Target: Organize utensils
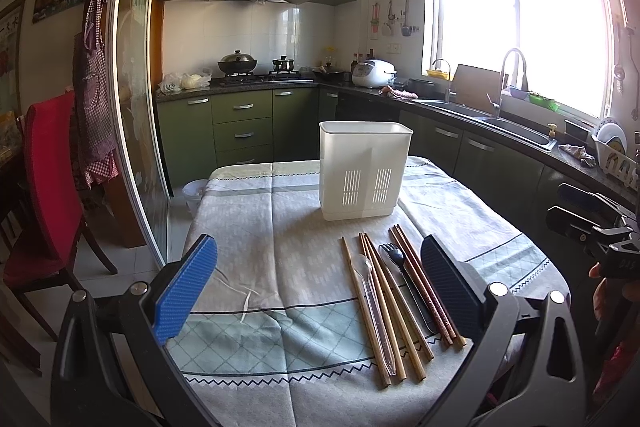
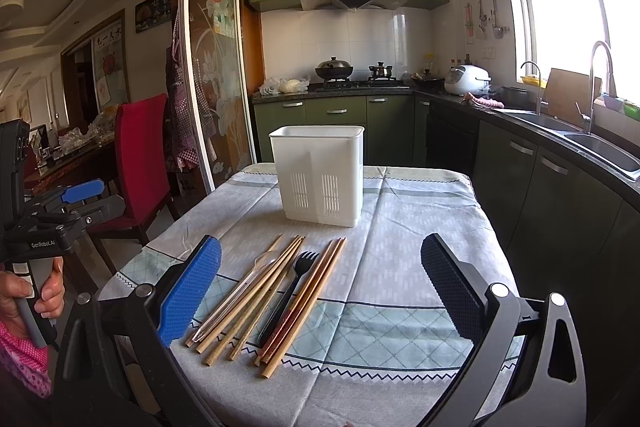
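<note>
Left wrist view: the left tool [image 1: 320, 291] hovers over the near end of the bench [image 1: 256, 227], fingers spread wide and holding nothing; the utensils lie ahead of it, towards its right finger.
Right wrist view: the right tool [image 2: 320, 291] is likewise spread and empty, with the same utensils ahead, towards its left finger.
Utensil row: light bamboo chopsticks [image 1: 384, 311], a clear plastic spoon [image 1: 370, 291], a black fork [image 1: 394, 259] and darker reddish chopsticks [image 1: 424, 291] lie flat, side by side and partly overlapping, long axes running away from both tools.
Why laid so: judged as a staging row; handles point back at the tools, so a finger pair can close across a shaft without turning.
Holder: a white slotted caddy [image 2: 320, 179] stands upright beyond the far tips of the utensils, apart from them, open mouth up; a moulded crease down its front hints at two compartments, though the inside is hidden.
Why placed so: likely the destination, set straight ahead so each piece travels forward and drops in end first.
Stage: nothing gripped, holder apparently unfilled; sorting appears not yet begun.
Risk: touching, overlapping pieces may lift together.
Cloth: the tablecloth [image 2: 400, 267] could ruck under a low finger.
</note>
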### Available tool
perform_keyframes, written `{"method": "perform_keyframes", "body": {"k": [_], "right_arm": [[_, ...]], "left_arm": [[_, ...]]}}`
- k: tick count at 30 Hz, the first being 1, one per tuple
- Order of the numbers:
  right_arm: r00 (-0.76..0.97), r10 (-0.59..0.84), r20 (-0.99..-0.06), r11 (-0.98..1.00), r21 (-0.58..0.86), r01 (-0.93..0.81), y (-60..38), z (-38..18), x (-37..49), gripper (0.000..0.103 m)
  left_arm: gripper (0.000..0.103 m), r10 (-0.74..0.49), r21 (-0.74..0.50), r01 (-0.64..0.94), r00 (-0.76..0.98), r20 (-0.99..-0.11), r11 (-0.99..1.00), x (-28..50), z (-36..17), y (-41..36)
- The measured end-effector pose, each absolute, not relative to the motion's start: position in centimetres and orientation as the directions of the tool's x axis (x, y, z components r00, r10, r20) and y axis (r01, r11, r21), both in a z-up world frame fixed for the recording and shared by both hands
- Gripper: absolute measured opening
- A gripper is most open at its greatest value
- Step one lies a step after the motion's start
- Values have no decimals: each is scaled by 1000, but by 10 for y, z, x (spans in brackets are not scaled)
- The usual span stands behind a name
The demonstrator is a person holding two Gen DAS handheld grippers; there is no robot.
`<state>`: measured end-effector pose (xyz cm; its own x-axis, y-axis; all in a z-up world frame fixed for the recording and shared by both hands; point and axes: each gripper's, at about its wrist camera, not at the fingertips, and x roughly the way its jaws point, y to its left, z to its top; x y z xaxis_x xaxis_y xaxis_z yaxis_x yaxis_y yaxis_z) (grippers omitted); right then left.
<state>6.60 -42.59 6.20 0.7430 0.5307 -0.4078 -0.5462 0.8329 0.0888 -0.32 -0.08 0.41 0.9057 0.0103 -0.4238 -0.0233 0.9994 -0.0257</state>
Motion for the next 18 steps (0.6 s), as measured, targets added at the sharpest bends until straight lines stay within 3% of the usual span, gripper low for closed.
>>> {"method": "perform_keyframes", "body": {"k": [18], "right_arm": [[741,530,-412,833,91,-545,-425,60,67,99]], "left_arm": [[97,3,-33,-19,903,-430,999,-2,-1,0]]}}
